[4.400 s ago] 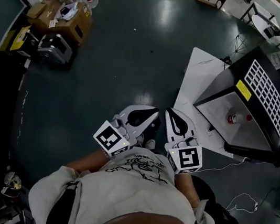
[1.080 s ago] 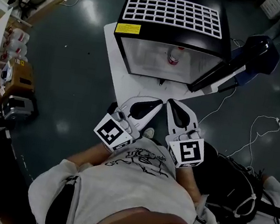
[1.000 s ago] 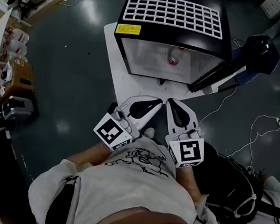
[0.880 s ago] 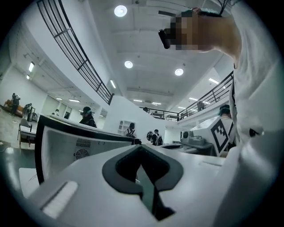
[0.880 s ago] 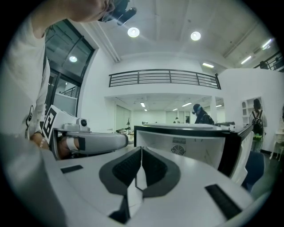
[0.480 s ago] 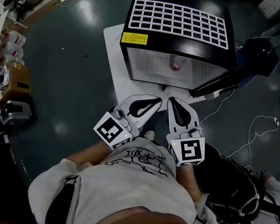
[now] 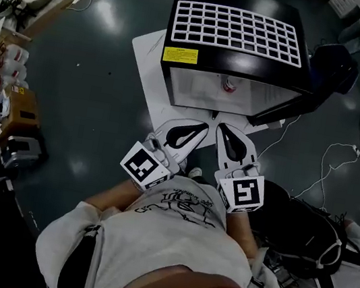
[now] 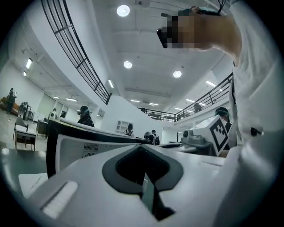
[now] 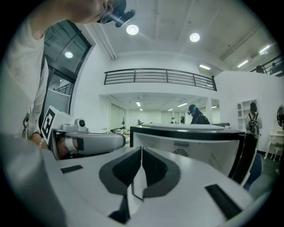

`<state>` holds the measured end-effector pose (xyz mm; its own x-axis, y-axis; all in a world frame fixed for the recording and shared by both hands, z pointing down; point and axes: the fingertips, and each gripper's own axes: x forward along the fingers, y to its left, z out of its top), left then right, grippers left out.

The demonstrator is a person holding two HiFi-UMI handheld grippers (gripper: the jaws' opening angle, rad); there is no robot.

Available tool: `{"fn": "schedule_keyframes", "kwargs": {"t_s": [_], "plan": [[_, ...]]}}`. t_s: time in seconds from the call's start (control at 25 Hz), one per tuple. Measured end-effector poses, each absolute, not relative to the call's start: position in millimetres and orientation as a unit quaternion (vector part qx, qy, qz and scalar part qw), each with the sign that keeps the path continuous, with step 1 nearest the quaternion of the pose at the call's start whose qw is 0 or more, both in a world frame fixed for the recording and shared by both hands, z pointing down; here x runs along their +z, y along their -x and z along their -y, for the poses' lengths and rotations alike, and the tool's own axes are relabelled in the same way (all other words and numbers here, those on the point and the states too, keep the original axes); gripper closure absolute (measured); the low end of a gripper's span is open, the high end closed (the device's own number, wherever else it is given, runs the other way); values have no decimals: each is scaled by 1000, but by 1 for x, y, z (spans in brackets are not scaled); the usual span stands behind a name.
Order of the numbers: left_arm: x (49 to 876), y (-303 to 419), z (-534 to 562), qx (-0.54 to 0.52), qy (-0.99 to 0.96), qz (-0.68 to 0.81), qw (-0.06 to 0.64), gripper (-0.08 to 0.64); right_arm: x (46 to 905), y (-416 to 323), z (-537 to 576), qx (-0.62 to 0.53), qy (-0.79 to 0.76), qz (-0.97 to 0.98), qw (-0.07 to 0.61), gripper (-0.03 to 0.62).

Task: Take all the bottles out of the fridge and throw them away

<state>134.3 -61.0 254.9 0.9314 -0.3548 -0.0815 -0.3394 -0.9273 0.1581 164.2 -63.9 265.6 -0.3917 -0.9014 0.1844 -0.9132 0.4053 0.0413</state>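
A: Head view first. Where's the bottle?
B: One red-capped bottle (image 7: pixel 229 84) stands inside the open fridge (image 7: pixel 237 32), with its door (image 7: pixel 289 107) swung to the right. Both claws sit low, just short of the opening, the left claw (image 7: pixel 198 128) beside the right claw (image 7: pixel 224 131).
A: Left gripper view?
B: The left claw (image 8: pixel 143 153) is pressed together with nothing in it, and the fridge (image 8: pixel 75 144) is ahead.
A: Right gripper view?
B: The right claw (image 9: pixel 141 150) is likewise closed and empty, facing the fridge (image 9: pixel 195 142). No bottle shows there.
A: So which step?
B: The approach, I'd say. Next, one claw must open, reach in and close round the bottle.
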Motion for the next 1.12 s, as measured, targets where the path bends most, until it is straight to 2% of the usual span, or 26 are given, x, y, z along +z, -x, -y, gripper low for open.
{"fn": "schedule_keyframes", "kwargs": {"t_s": [1.12], "plan": [[288,-161,78,-28,-978,198,56,552,302,-210,70,56,-564,819,95,580]]}}
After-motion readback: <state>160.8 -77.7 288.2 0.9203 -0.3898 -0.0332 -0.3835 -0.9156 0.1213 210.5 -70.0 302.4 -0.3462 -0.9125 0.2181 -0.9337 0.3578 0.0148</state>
